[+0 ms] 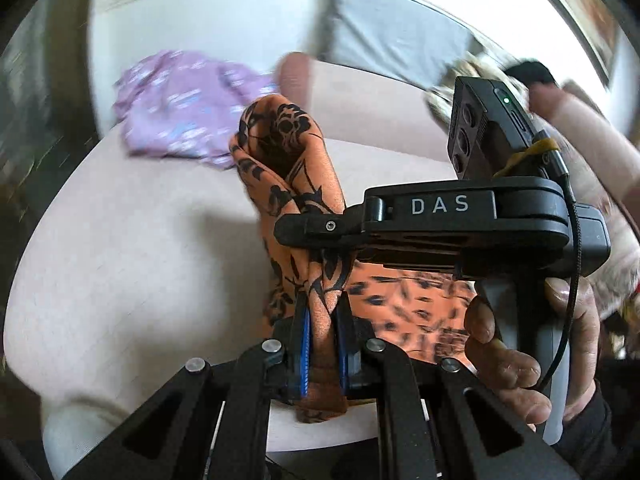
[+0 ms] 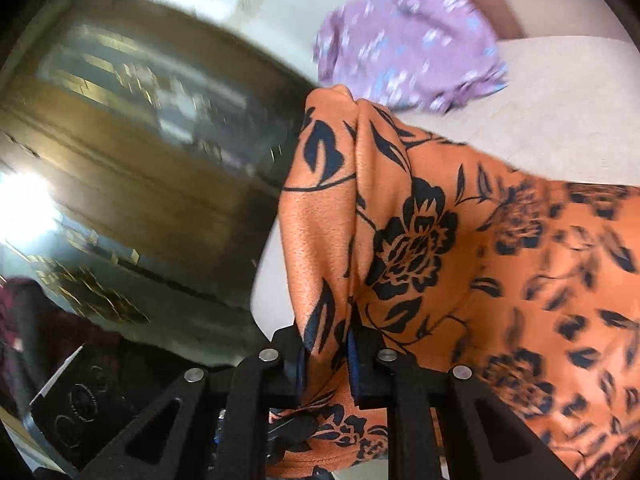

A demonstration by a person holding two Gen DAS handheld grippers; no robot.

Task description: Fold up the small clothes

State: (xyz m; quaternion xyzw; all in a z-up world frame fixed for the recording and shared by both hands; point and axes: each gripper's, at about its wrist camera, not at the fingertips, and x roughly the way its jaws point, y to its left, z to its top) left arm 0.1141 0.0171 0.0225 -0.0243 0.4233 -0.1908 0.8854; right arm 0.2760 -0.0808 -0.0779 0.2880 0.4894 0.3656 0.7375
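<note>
An orange garment with black flowers (image 1: 292,184) is held up above a pale cushioned surface (image 1: 132,248). My left gripper (image 1: 322,344) is shut on one bunched part of it between blue pads. My right gripper (image 2: 326,356) is shut on another part of the same orange garment (image 2: 420,232), which drapes away to the right. The right gripper's body, marked DAS (image 1: 440,216), crosses the left wrist view just beyond my left fingers, held by a hand (image 1: 520,352).
A lilac garment with pale blue flowers (image 1: 180,104) (image 2: 408,48) lies crumpled on the pale surface further back. A grey cloth (image 1: 392,36) hangs beyond. Dark wooden furniture (image 2: 140,160) stands to the left of the surface's edge.
</note>
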